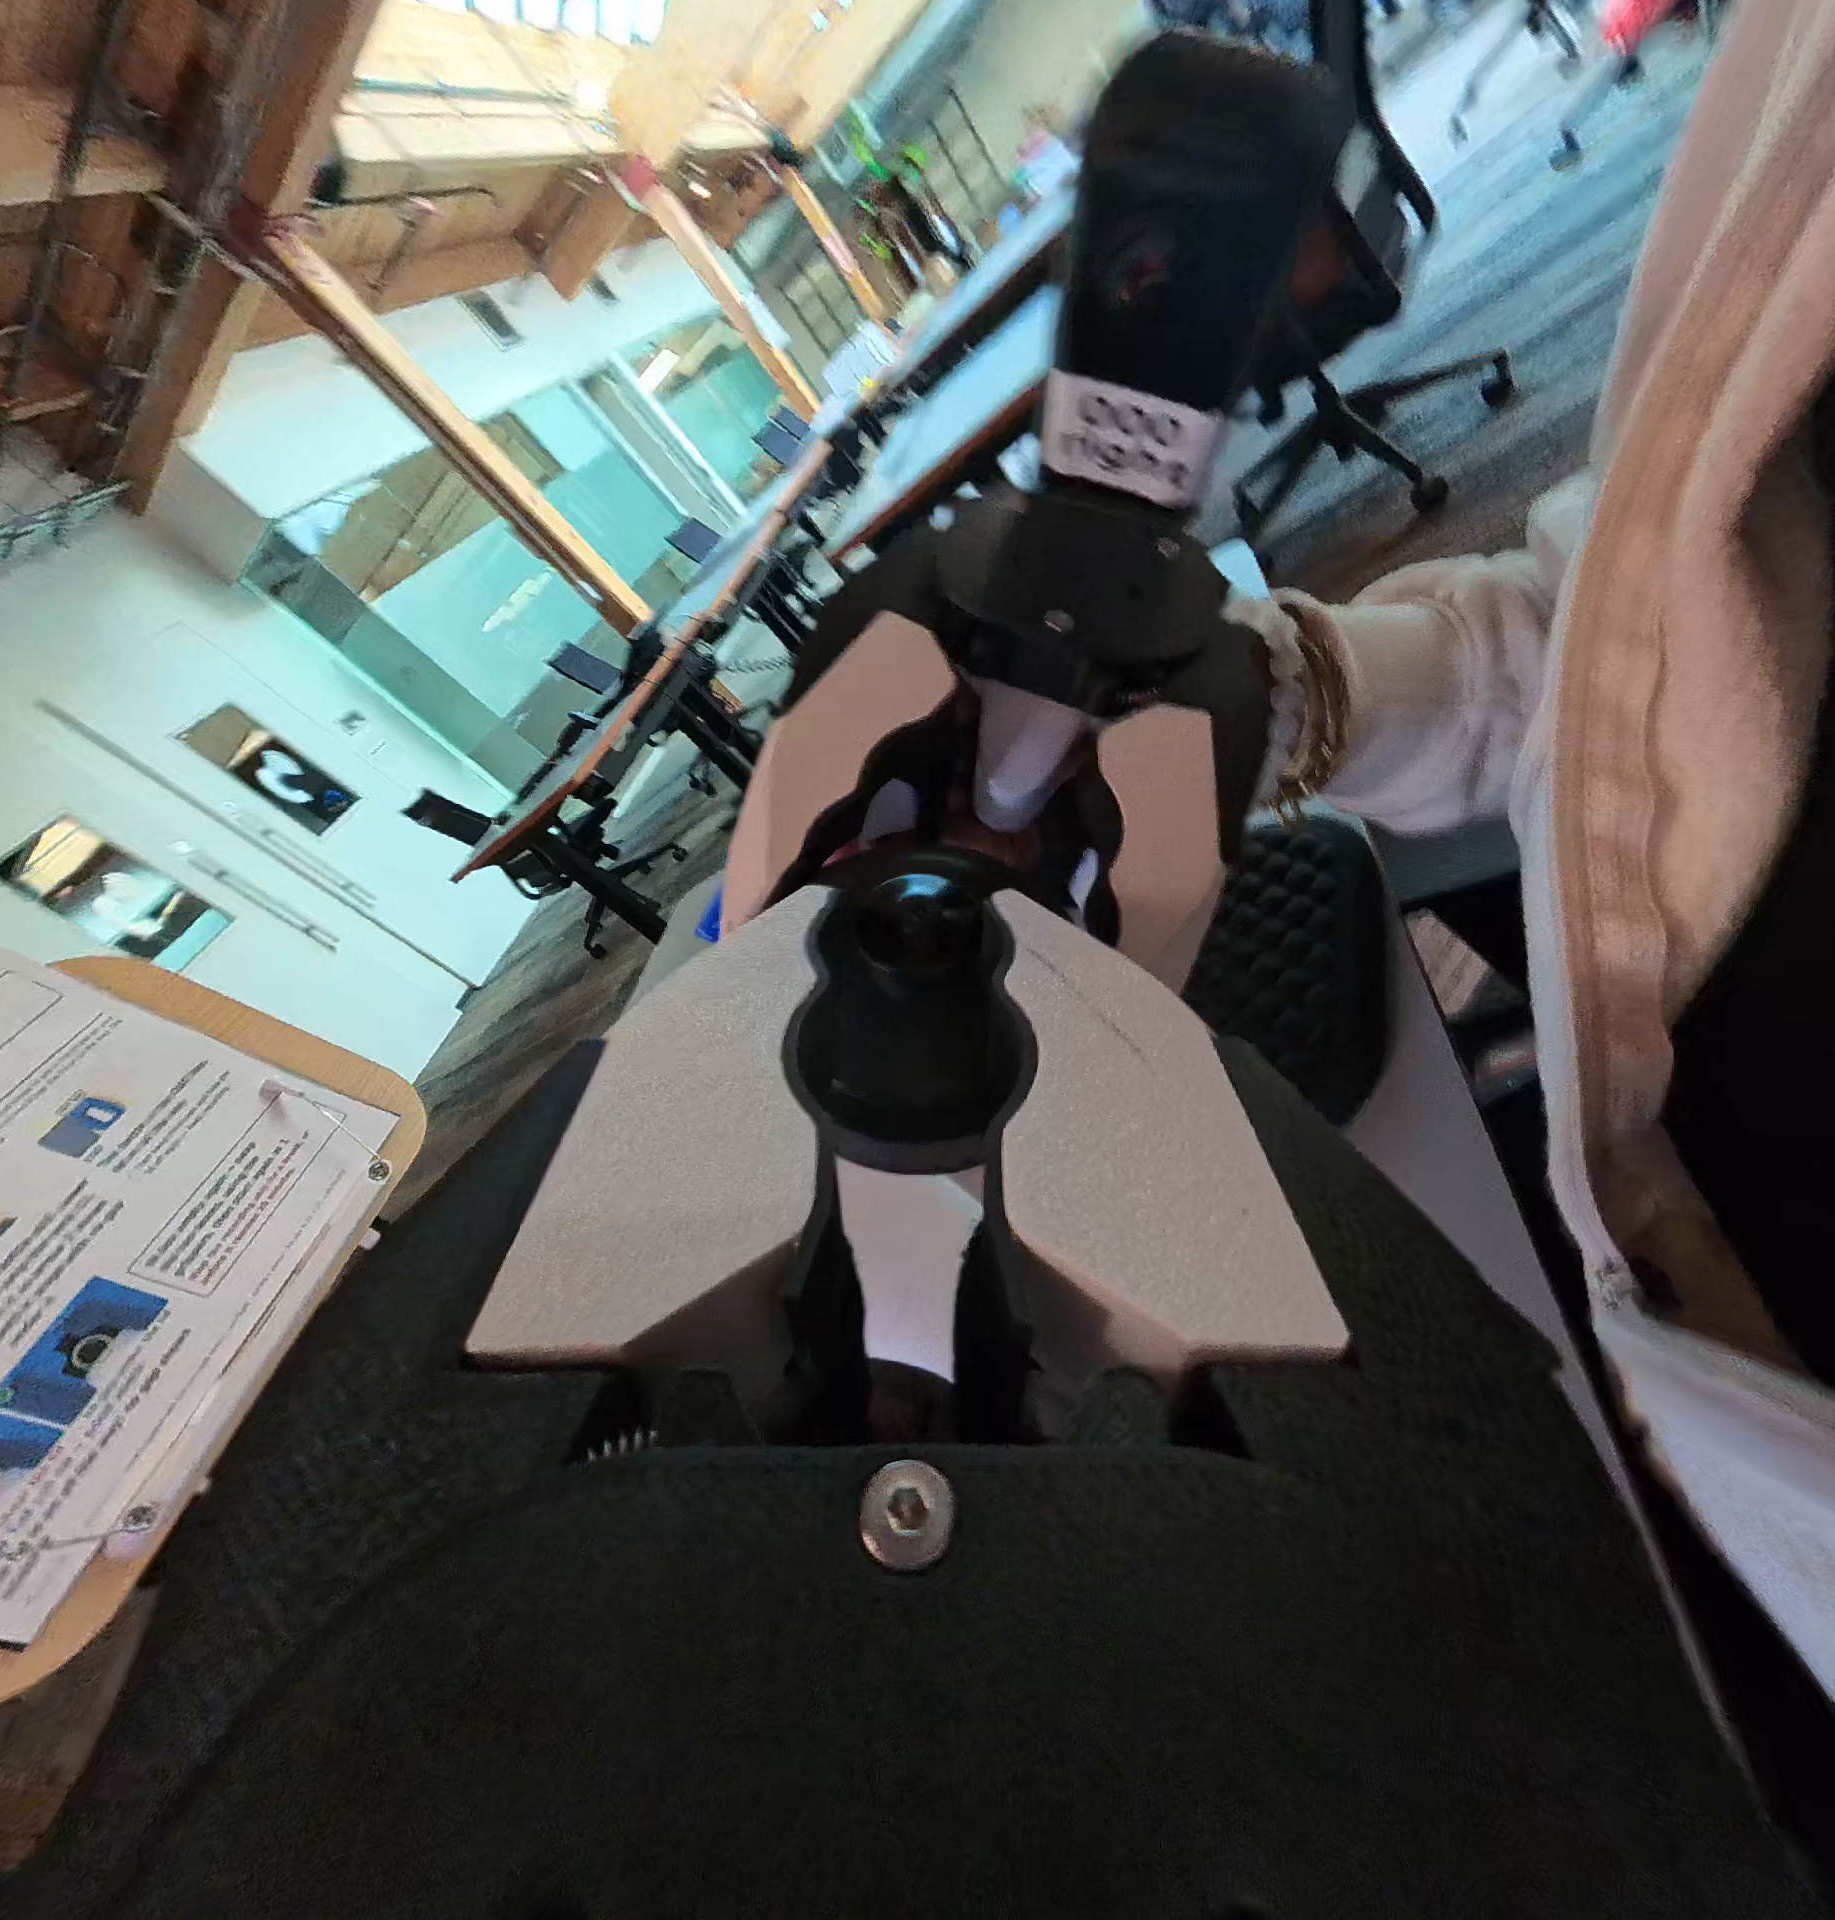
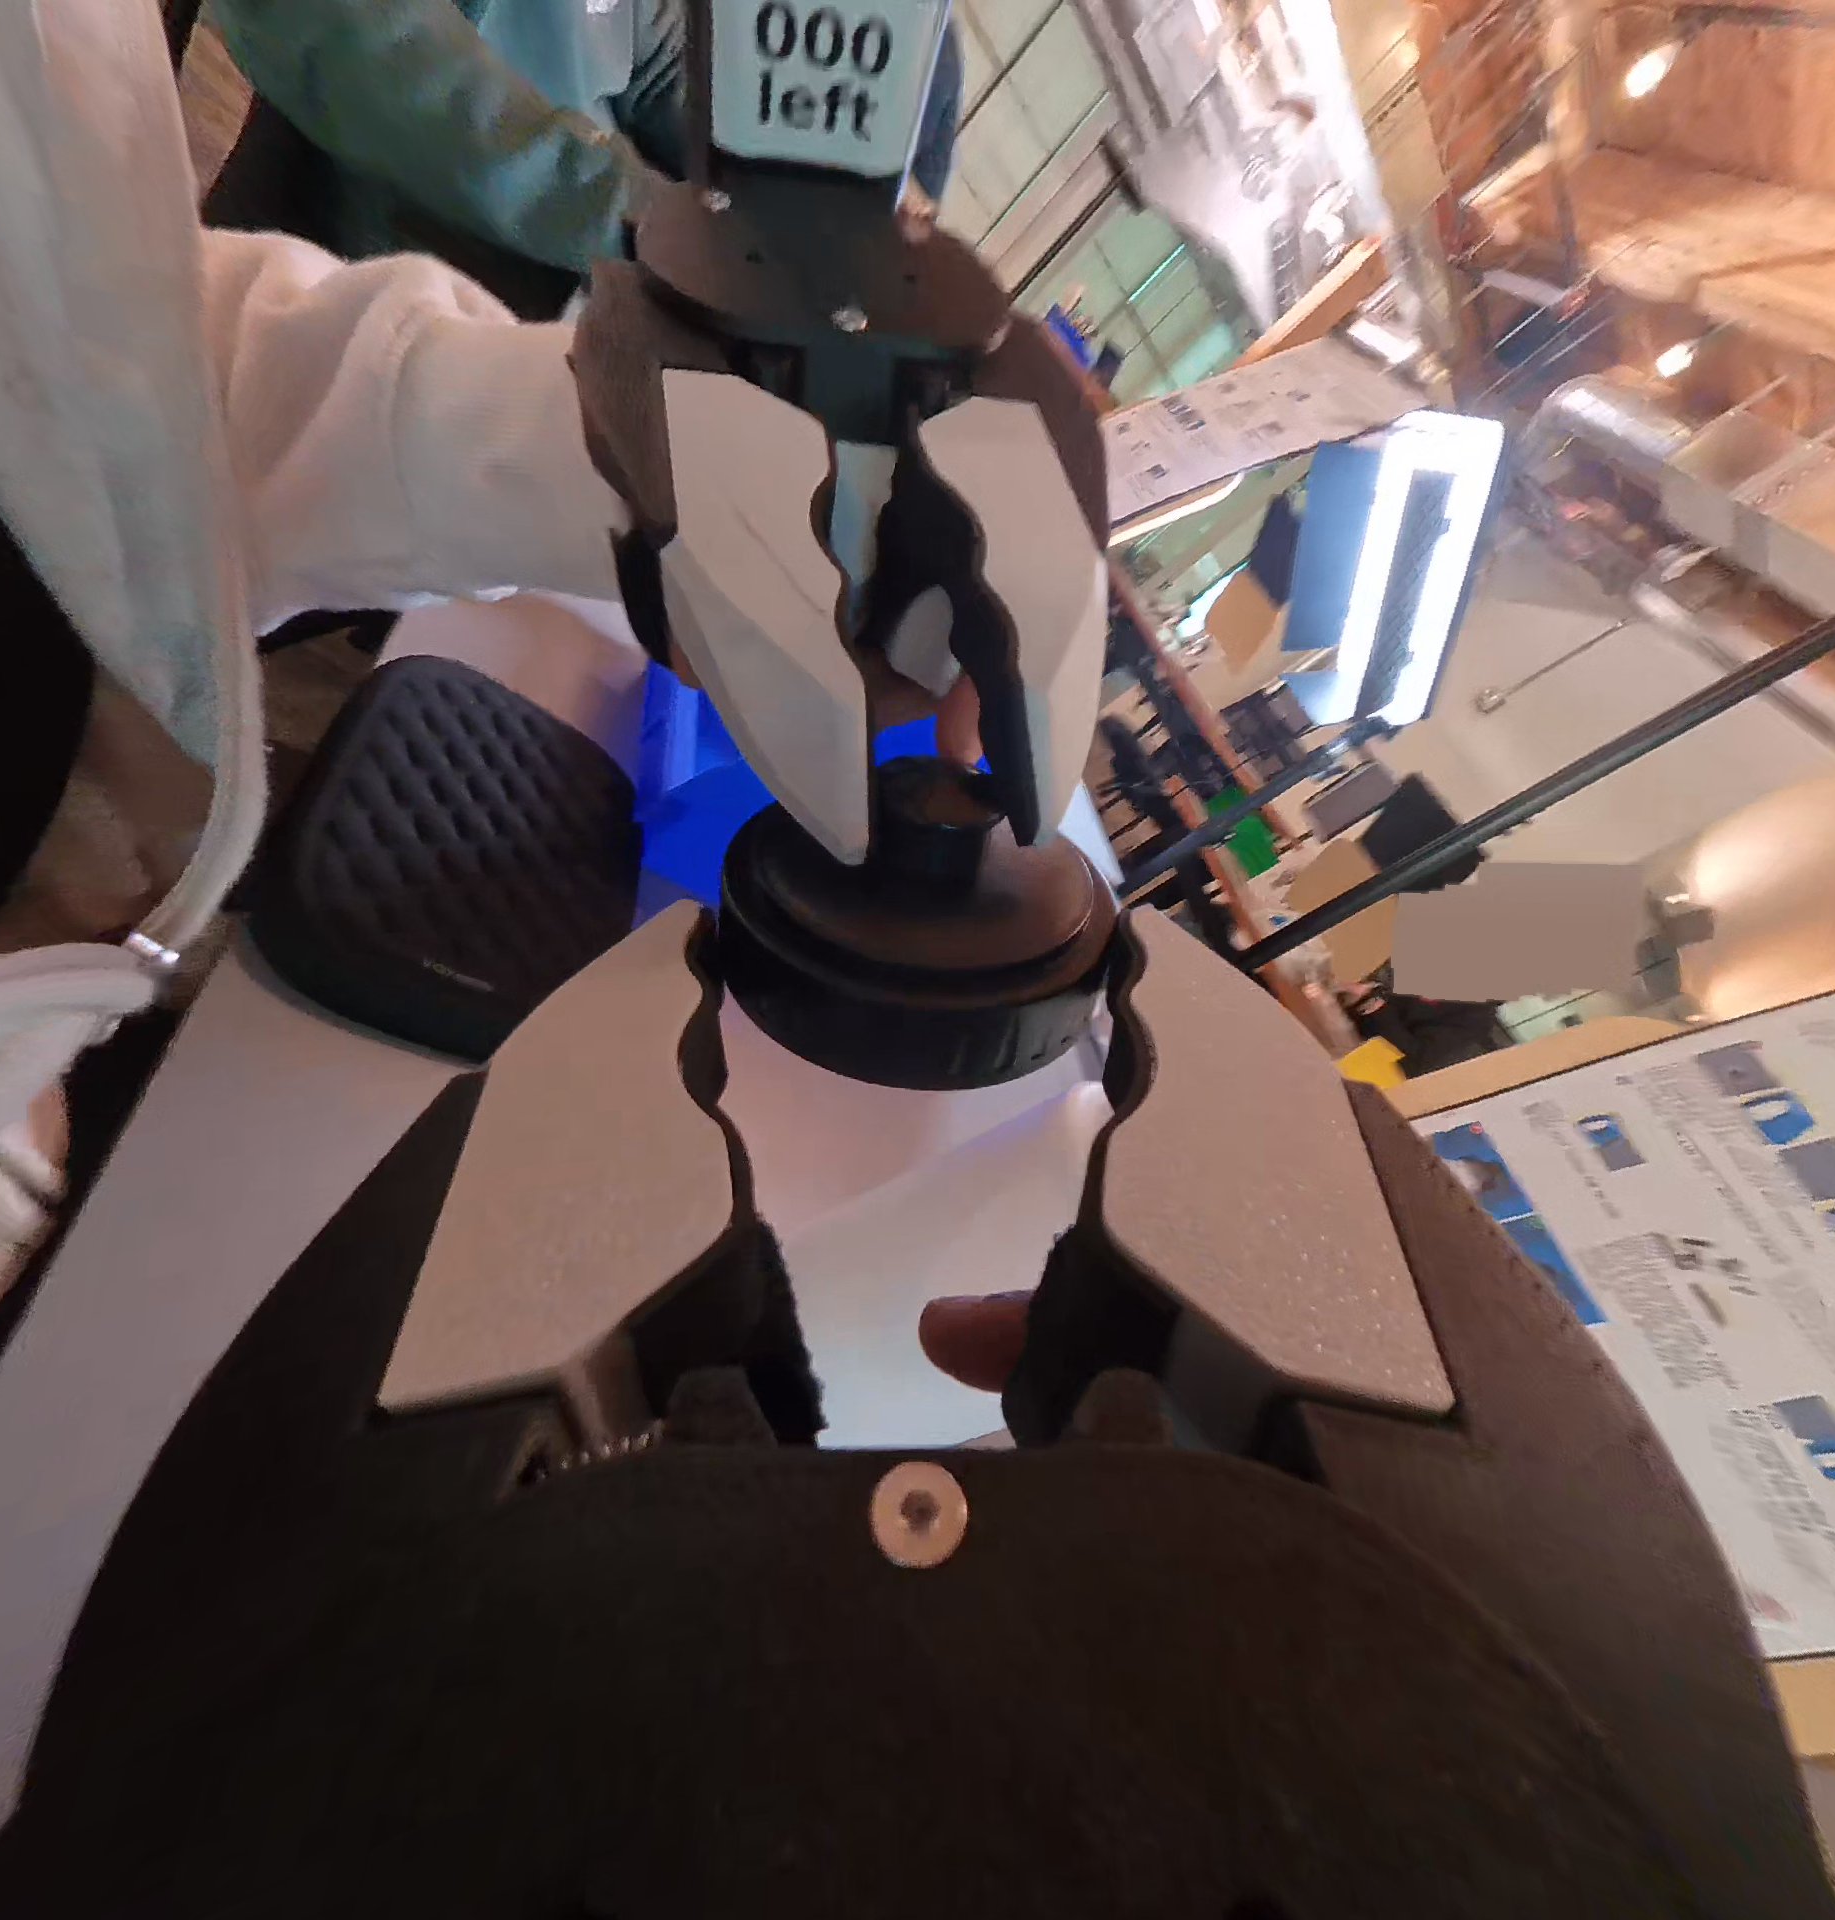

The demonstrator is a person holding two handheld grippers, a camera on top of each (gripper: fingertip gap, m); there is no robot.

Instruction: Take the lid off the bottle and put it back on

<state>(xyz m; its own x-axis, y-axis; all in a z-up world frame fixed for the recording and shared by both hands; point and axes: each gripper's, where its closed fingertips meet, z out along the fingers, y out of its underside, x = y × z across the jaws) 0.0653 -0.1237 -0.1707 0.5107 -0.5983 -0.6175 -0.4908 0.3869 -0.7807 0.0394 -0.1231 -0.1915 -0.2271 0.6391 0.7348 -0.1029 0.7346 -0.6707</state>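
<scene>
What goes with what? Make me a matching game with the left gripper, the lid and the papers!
Things:
1 left gripper
2 lid
3 papers

Places or states:
A lying on the wooden board
B flanked by the right gripper
C shut on the lid's knob

Pairs: 1-C, 2-B, 3-A

left gripper [image 2: 928,821] blocks lid [image 2: 908,961] from above.

I see a printed instruction sheet [image 1: 113,1247] clipped to a wooden board [image 1: 300,1049] at my left — blue pictures on it. A black quilted pad [image 2: 456,862] lies on the white table [image 2: 269,1091], near a black office chair [image 1: 1349,312] farther off.
</scene>
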